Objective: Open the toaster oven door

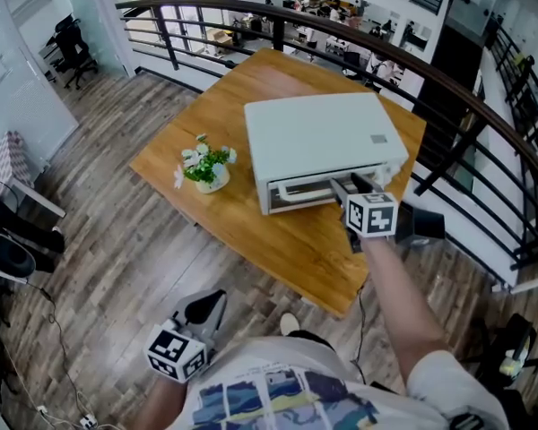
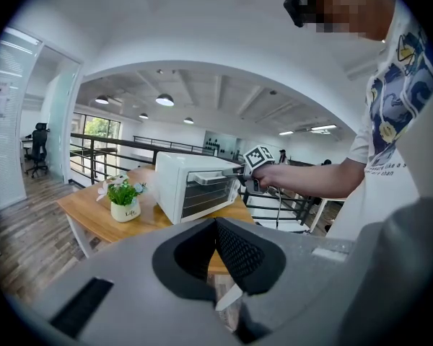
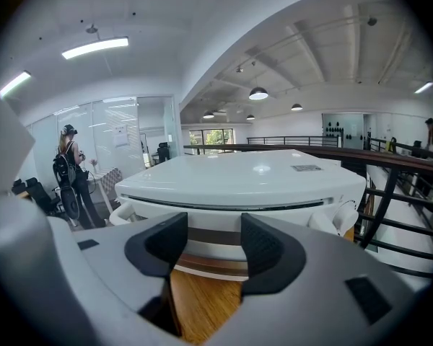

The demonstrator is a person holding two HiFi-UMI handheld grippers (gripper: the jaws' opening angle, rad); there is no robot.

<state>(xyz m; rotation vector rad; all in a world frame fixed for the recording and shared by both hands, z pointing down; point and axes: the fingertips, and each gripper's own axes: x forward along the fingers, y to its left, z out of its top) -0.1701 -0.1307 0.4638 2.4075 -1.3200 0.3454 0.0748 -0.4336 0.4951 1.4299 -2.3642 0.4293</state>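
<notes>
The white toaster oven [image 1: 314, 137] stands on the wooden table [image 1: 242, 88], its front facing me. In the left gripper view the oven [image 2: 187, 186] shows its glass door and handle [image 2: 215, 179], and the door looks tipped slightly out at the top. My right gripper [image 1: 345, 186] is at the right part of the handle [image 1: 300, 189]. In the right gripper view its jaws [image 3: 213, 244] stand open, with the white handle bar [image 3: 209, 225] just beyond the tips and nothing pinched. My left gripper [image 1: 206, 307] hangs low by my body, far from the table, its pads [image 2: 234, 254] together.
A small potted plant [image 1: 206, 168] sits on the table left of the oven. A dark metal railing [image 1: 484, 106] curves behind and to the right of the table. A person [image 3: 68, 171] stands far off at the left. An office chair [image 1: 72, 47] is at the far left.
</notes>
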